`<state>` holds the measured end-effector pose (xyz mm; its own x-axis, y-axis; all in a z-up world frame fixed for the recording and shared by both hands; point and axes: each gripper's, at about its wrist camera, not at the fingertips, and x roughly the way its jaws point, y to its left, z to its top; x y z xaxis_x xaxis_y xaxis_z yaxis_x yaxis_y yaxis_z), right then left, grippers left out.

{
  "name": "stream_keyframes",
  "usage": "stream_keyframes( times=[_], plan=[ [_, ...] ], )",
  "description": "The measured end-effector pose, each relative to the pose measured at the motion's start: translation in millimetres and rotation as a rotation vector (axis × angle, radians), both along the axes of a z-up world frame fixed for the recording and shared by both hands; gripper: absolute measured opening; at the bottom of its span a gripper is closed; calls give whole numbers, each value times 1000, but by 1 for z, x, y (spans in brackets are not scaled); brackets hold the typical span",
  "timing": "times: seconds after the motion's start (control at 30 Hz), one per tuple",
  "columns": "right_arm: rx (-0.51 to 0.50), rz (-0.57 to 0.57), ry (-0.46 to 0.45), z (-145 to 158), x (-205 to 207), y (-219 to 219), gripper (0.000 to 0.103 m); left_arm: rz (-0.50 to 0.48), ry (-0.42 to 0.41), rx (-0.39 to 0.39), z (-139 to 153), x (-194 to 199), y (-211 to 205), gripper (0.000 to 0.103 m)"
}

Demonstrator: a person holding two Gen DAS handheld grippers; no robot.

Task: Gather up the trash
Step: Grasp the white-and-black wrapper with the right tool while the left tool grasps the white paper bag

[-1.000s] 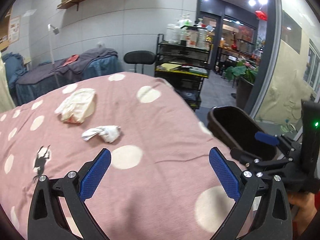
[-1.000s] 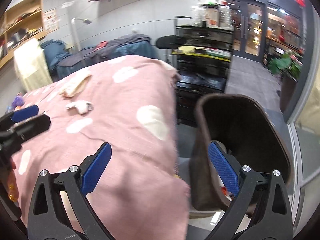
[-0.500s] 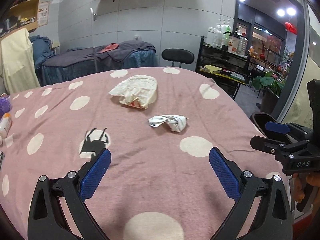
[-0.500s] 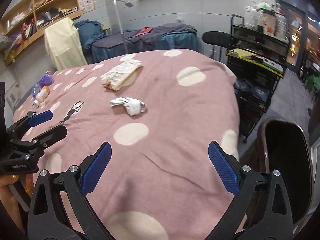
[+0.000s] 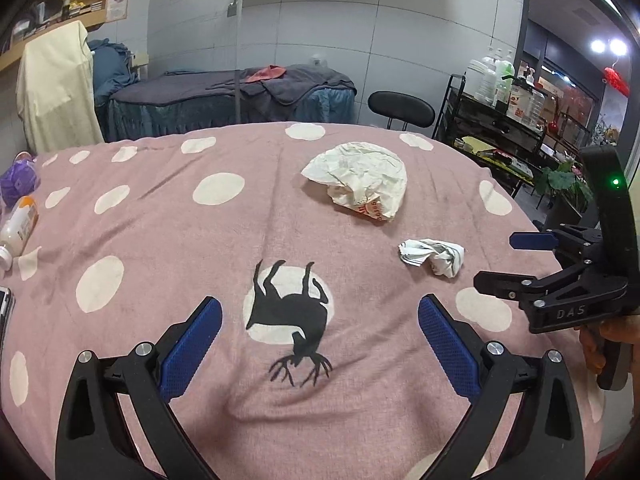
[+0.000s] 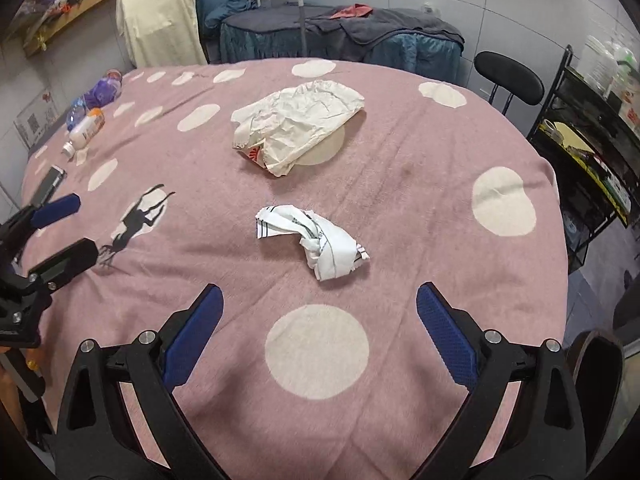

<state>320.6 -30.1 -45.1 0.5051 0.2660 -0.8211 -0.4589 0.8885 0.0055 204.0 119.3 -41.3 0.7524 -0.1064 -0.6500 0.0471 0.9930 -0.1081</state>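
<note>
A pink spotted cloth (image 6: 420, 168) covers the whole bench, with a black deer print (image 5: 294, 316) on one of its pale spots. Behind the bench stands a bed (image 5: 224, 100) under dark blue covers, and a black chair (image 5: 401, 106) and a black shelf rack (image 5: 504, 128) loaded with bottles stand to the far right. At the near right edge, the dark rim of a bin (image 6: 596, 376) shows below the bench.

The bigger piece of trash, a crumpled paper bag (image 6: 296, 124) with red print, lies in the far middle of the cloth. Nearer, and apart from it, lies a small crumpled wrapper (image 6: 320, 242), white with dark lines.

The left gripper (image 5: 320, 336) hangs over the deer print with its blue fingers (image 5: 192, 344) spread wide and nothing between them. The right gripper (image 6: 318, 328) hovers over a pale spot just this side of the wrapper, its fingers (image 6: 446, 334) wide too and empty.

At the far left edge lie a white bottle with an orange label (image 6: 86, 128), a purple thing (image 6: 102, 92) and a phone (image 6: 50, 182).
</note>
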Motion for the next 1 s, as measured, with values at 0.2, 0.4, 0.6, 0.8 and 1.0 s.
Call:
stream_keyframes(
  times=[0.2,0.4,0.6,0.8,1.0],
  plan=[
    [-142,29,34,-27,37,28,96,-2,20,10,-5,27,9,97],
    [-132,46,97,-41,53,28,39,-31,43,34,-9,52,3,97],
    [-29,-10,60,-20,42,3,36,-84,46,107,-9,80,-23,97],
    [32,-73,22,-1,20,-27,36,-138,52,154,-9,113,-59,97],
    [92,-105,7,9,-11,-50,36,-151,81,241,-17,150,-92,97]
  ],
)
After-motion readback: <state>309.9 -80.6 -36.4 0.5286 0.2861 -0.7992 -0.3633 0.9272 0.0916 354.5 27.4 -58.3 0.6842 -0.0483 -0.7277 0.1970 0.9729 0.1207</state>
